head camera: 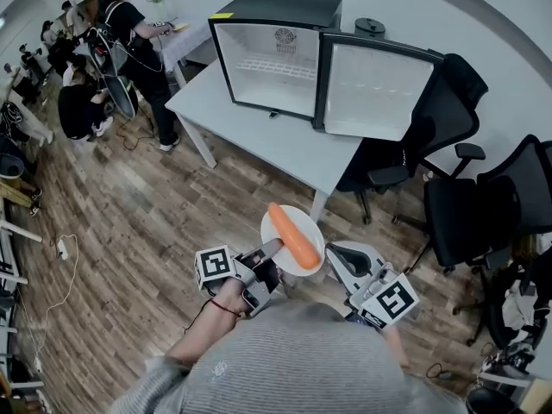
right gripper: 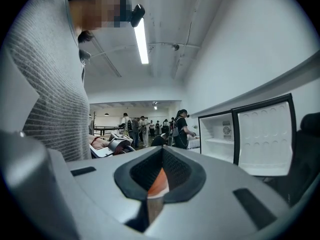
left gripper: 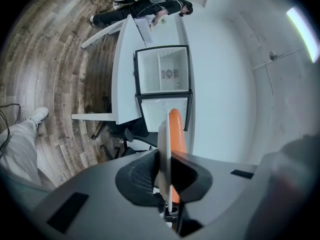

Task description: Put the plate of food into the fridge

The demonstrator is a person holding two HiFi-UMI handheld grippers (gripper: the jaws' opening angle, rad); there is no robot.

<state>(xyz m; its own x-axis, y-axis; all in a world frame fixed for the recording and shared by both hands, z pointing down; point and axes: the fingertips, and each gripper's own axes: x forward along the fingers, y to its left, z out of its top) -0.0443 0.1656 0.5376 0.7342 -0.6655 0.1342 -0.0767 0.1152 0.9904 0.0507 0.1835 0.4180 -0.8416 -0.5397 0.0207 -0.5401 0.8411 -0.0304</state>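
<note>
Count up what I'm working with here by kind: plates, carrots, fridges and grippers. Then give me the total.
plate: 1
carrot: 1
fridge: 1
grippers: 2, the left gripper and the right gripper
Total: 5

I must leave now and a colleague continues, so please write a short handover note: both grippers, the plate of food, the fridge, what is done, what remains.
Grippers: the left gripper has its fingers shut on the rim of the plate, which carries one carrot. The right gripper has its fingers together, holds nothing, and is beside the plate's right edge.
Things: the fridge stands on the table ahead, with its door wide open.
Done: plate lifted, door open.
Left: carry the plate to the fridge, set it inside, release.
</note>
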